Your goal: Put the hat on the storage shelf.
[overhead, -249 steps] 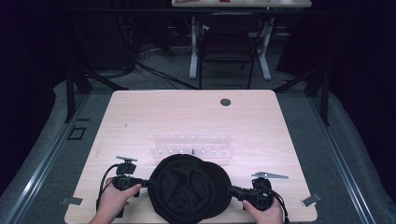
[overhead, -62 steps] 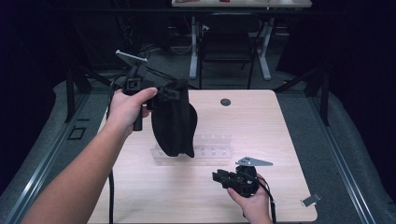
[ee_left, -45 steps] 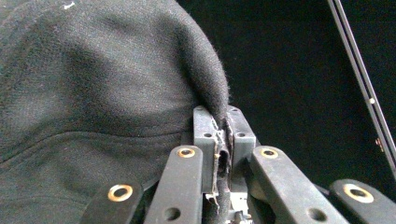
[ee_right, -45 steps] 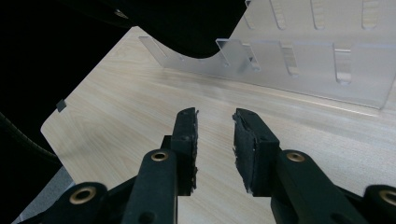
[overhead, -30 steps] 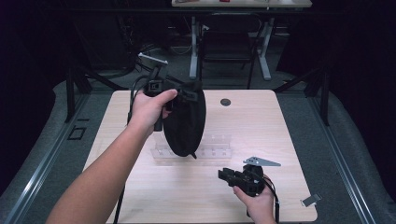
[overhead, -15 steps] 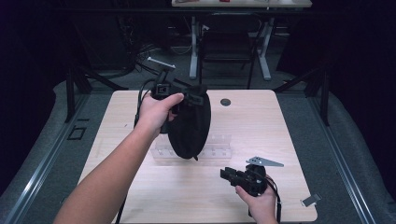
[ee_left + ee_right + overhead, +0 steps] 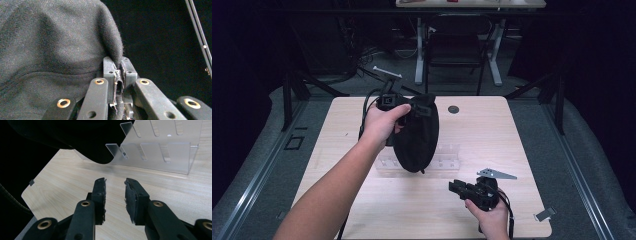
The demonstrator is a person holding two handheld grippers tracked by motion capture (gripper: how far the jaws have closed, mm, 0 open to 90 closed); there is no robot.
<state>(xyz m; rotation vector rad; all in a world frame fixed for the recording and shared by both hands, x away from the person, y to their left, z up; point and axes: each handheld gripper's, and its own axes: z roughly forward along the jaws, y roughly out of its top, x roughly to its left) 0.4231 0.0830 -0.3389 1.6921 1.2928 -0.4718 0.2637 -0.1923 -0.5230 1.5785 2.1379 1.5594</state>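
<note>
Left tool [image 7: 117,75]: we see its two black jaws clenched on a fold of the black woollen hat [image 7: 50,50], the cloth pinched between the pads and bulging up and to the left of them. In the high view we find this left tool [image 7: 414,107] raised above the far half of the desk [image 7: 512,130], gripped by the left hand [image 7: 382,122], with the hat [image 7: 417,137] hanging from it as a limp, rounded pouch. The lower end of the hat hangs in front of the clear plastic rack [image 7: 444,157], which stands near the middle of the desk; we cannot tell whether they touch.

Right tool [image 7: 115,188]: we see its jaws released, a clear gap between the pads, nothing in them, pointing over bare wood toward the rack [image 7: 160,150]; the dark hat [image 7: 75,137] hangs at the upper left. In the high view the right tool [image 7: 459,187] sits low at the near right of the desk, held by the right hand [image 7: 487,212], well apart from the hat. A small dark round mark [image 7: 453,109] lies on the far part of the desk
</note>
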